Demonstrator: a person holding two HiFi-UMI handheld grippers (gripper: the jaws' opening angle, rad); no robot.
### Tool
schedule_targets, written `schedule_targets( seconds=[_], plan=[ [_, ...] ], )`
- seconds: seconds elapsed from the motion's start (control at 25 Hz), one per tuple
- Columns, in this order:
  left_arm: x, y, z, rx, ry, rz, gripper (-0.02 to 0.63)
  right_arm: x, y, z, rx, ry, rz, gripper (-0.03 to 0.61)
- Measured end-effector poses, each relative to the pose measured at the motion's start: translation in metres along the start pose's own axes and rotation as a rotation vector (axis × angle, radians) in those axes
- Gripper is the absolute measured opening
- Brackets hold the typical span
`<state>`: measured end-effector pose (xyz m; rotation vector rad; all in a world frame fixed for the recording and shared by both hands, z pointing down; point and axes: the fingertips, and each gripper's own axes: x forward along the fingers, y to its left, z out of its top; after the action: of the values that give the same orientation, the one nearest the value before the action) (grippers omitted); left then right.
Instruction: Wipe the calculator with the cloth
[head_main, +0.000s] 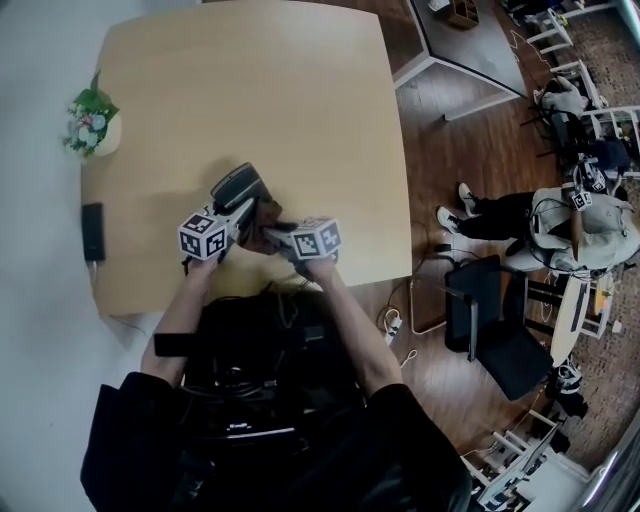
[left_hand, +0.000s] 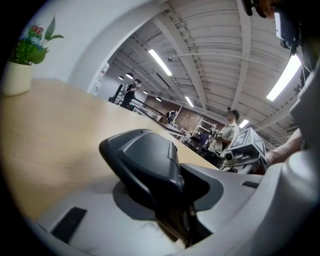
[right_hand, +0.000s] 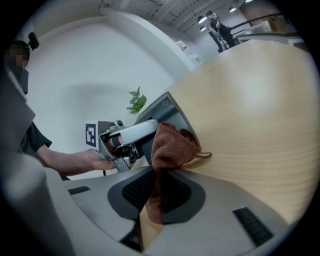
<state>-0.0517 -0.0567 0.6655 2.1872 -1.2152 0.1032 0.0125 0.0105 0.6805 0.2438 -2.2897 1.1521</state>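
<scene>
A dark grey calculator (head_main: 237, 186) is tilted up off the pale wooden table (head_main: 260, 80). My left gripper (head_main: 243, 210) is shut on its near end; in the left gripper view its body (left_hand: 145, 160) fills the space between the jaws. My right gripper (head_main: 278, 235) is shut on a brown cloth (right_hand: 172, 145), which bunches against the calculator's (right_hand: 167, 112) lower edge, beside the left gripper (right_hand: 127, 135). In the head view the cloth (head_main: 262, 222) shows between the two marker cubes.
A small potted flower plant (head_main: 92, 125) stands at the table's left edge, with a black device (head_main: 92, 230) nearer along that edge. A black chair (head_main: 490, 320) and a seated person (head_main: 570, 225) are on the floor to the right.
</scene>
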Motion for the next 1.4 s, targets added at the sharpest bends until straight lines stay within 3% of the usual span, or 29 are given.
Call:
schedule_targets(
  seconds=[0.16, 0.32, 0.44, 0.52, 0.72, 0.96, 1.04, 1.16, 1.28, 1.4],
  plan=[
    [-0.004, -0.007, 0.018, 0.132, 0.092, -0.031, 0.143, -0.056, 0.021, 0.049, -0.101, -0.062, -0.059, 0.044],
    [-0.010, -0.041, 0.032, 0.334, 0.199, -0.084, 0.142, -0.076, 0.114, 0.132, -0.376, -0.138, 0.017, 0.044],
    [-0.009, -0.075, 0.041, 0.482, 0.255, -0.126, 0.143, -0.052, 0.157, 0.147, -0.622, -0.014, 0.001, 0.046],
    [-0.011, -0.094, 0.050, 0.536, 0.248, -0.136, 0.143, -0.043, 0.159, 0.140, -0.693, 0.063, -0.027, 0.048],
    [-0.022, -0.107, 0.064, 0.553, 0.191, -0.117, 0.144, -0.069, 0.140, 0.142, -0.641, 0.011, -0.054, 0.049],
    [-0.030, -0.111, 0.063, 0.554, 0.164, -0.108, 0.138, -0.118, 0.050, 0.135, -0.523, 0.020, -0.329, 0.046],
    [-0.031, -0.113, 0.065, 0.544, 0.149, -0.113, 0.138, -0.132, 0.030, 0.132, -0.481, 0.003, -0.381, 0.046],
    [-0.031, -0.113, 0.066, 0.521, 0.133, -0.116, 0.138, -0.145, 0.055, 0.139, -0.451, -0.077, -0.324, 0.046],
    [-0.030, -0.115, 0.065, 0.530, 0.135, -0.123, 0.138, -0.137, 0.124, 0.154, -0.499, -0.152, -0.153, 0.046],
    [-0.027, -0.122, 0.068, 0.553, 0.139, -0.143, 0.138, -0.104, 0.174, 0.145, -0.592, -0.103, -0.026, 0.046]
  ],
)
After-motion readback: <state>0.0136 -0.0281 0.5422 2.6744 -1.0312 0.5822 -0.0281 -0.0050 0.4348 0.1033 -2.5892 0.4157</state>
